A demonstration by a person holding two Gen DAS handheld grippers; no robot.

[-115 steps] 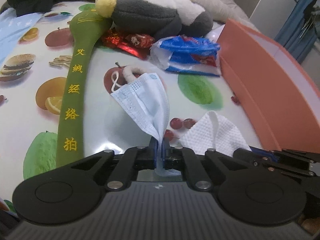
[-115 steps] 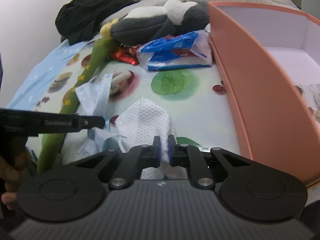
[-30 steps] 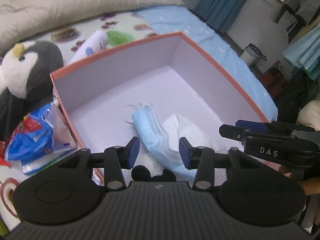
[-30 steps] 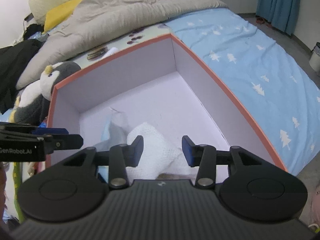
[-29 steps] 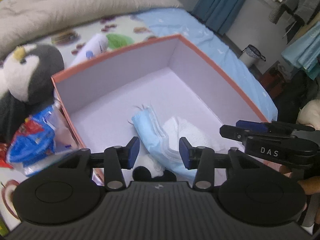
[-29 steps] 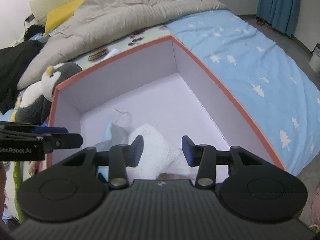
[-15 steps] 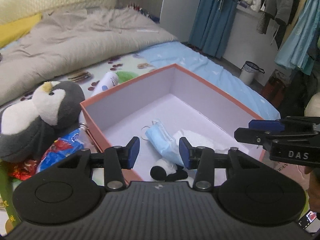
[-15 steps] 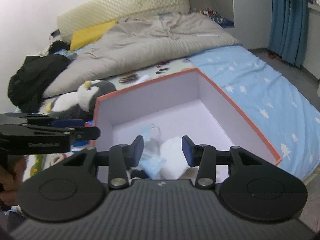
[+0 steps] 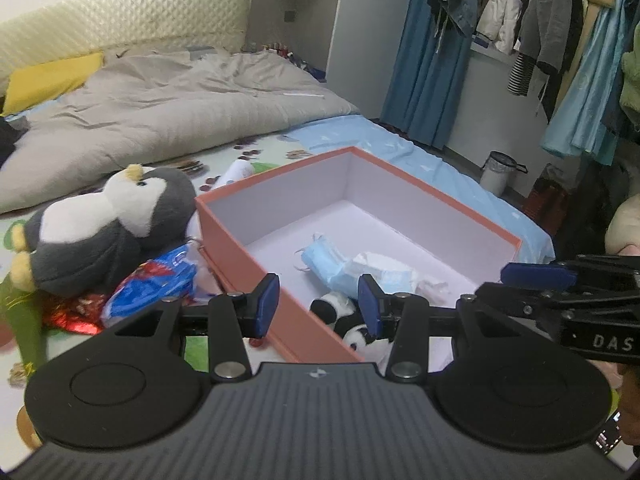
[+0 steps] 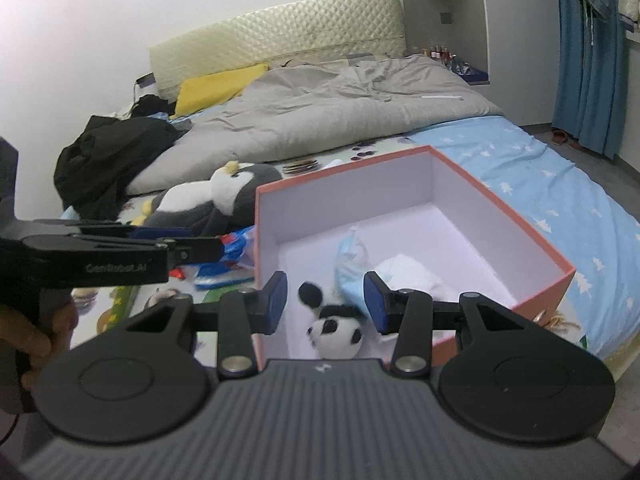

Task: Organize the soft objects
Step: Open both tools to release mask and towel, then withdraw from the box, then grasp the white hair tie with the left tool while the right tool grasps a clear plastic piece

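Bed (image 9: 168, 112), left claw (image 9: 318, 306) and right claw (image 10: 326, 300) half-open, empty, above box (image 9: 256, 256)

Blue mask (image 9: 320, 258), white cloth (image 9: 384, 266), panda plush (image 10: 334, 330) lie inside orange box (image 9: 240, 240).

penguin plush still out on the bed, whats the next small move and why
Probably swing the left gripper left toward the penguin plush. Both grippers are open and empty, the right gripper too. The face mask, white cloth and panda toy already lie inside the orange box, while the penguin lies outside it, beside its left wall.
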